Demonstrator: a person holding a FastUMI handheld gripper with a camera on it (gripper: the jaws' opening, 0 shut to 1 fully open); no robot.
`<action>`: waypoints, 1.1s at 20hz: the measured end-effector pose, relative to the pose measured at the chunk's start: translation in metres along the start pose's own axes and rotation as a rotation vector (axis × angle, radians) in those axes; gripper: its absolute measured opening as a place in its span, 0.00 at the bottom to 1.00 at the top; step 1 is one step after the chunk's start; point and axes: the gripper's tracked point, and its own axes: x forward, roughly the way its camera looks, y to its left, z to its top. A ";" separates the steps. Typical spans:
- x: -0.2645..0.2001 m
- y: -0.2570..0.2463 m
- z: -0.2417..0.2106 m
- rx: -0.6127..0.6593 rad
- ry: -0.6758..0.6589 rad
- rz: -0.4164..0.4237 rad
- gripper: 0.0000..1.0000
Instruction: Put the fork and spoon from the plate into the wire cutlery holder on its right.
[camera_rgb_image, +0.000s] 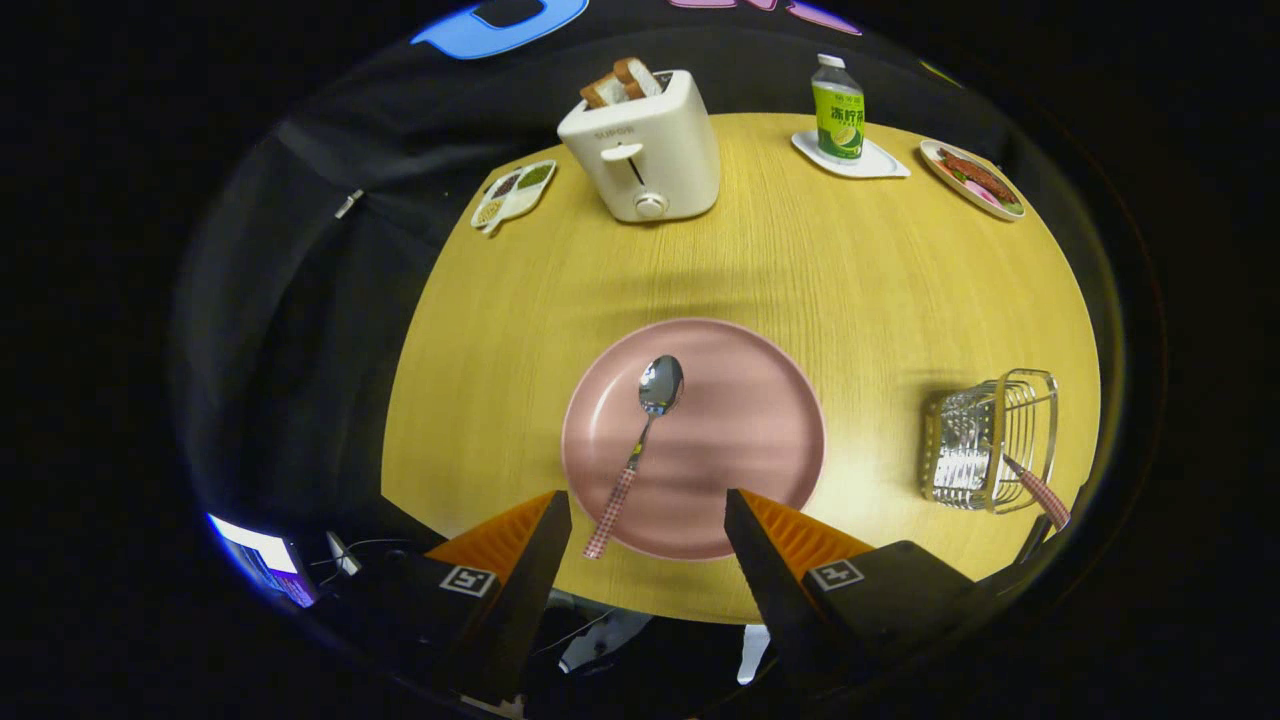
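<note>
The gripper (648, 520), spread and empty, hangs above the round pink plate (760, 440); best pinch the steel spoon (645, 440) at its checked handle (the wire cutlery holder (990, 440) waits right).

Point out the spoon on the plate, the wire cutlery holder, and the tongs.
Metal spoon with checked handle (648, 430): gripper view, on its neck below the bowl.
Silver wire cutlery holder (968, 448): gripper view, on its front mesh wall.
Tongs (648, 520): gripper view, open, midway between the tips, over the pink plate's (760, 420) near rim.
</note>
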 end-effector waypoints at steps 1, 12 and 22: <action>0.010 0.001 -0.004 0.014 0.025 -0.007 0.95; 0.070 0.005 -0.028 0.130 0.178 -0.044 0.71; 0.079 0.000 -0.041 0.143 0.238 -0.032 0.16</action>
